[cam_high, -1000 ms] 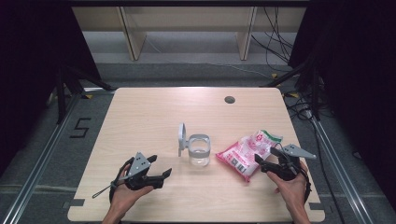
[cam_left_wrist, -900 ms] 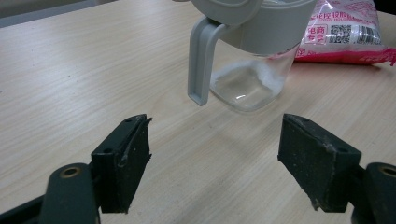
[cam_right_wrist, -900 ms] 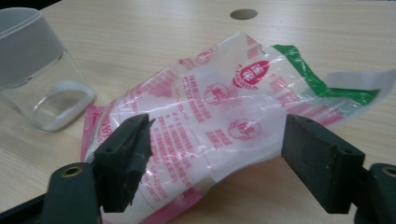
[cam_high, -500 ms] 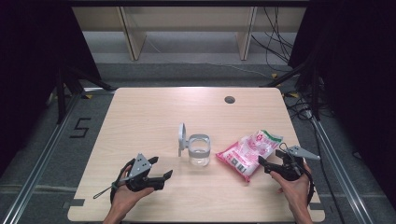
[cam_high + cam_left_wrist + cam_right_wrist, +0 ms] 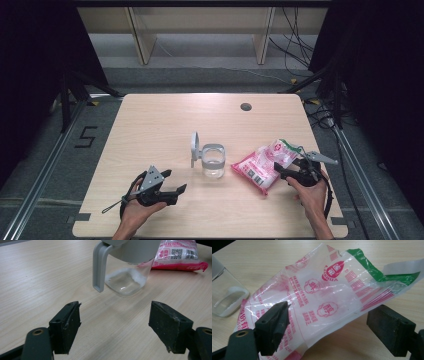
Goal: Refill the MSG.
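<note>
Glass jar (image 5: 213,167) upright near desk (image 5: 165,125) centre, square-based, grey collar round the mouth, grey lid (image 5: 194,148) flipped open and standing on edge at its left. Thin white residue along inner bottom edge, seen in left gripper view (image 5: 127,281); otherwise looks clear, contents not certain. Grey tab (image 5: 99,267) of lid hanging down beside jar wall in that view.

Pink-and-white printed bag (image 5: 265,162) lying just right of jar, apart from it, with barcode end toward the person and green-edged torn top (image 5: 289,146) pointing away to the right. Film crumpled and see-through near the top in right gripper view (image 5: 324,297); fill inside not distinguishable.

Left gripper (image 5: 176,186) resting low on desk, front left, aimed at jar, jaws wide with nothing between. Right gripper (image 5: 281,170) at bag's near right edge, jaws just opened to full width; bag's upper part lying across the gap, pads not pressing on it.
</note>
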Action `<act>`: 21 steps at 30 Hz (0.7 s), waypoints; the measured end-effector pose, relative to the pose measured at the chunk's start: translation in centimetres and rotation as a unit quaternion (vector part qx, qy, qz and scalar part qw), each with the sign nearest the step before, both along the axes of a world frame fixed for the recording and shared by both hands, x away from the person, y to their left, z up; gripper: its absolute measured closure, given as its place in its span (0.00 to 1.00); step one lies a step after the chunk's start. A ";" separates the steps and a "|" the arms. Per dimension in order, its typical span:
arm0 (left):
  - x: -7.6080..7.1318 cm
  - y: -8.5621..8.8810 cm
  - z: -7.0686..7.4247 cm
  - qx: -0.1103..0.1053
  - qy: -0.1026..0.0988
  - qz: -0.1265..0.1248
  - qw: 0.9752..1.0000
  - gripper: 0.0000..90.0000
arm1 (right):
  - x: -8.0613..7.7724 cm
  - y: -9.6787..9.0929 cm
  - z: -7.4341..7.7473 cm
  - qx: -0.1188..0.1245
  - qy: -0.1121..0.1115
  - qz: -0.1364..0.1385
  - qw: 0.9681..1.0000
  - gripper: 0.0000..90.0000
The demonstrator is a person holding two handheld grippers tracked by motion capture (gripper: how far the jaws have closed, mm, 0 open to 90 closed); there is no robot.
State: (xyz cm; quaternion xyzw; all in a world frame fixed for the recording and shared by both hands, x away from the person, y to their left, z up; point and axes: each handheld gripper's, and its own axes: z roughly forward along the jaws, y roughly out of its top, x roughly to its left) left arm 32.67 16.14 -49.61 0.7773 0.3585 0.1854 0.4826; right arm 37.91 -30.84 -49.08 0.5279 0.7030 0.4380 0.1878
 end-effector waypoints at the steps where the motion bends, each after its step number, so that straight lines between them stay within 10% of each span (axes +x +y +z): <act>1: 0.0 -0.1 0.0 0.001 0.000 -0.002 1.000 0.27 | 0.1 0.1 -0.1 0.005 0.001 -0.002 1.000 0.21; 21: -0.1 -0.1 0.0 0.002 0.001 0.001 1.000 0.27 | 2.3 0.4 -0.8 0.004 0.011 -0.005 1.000 0.44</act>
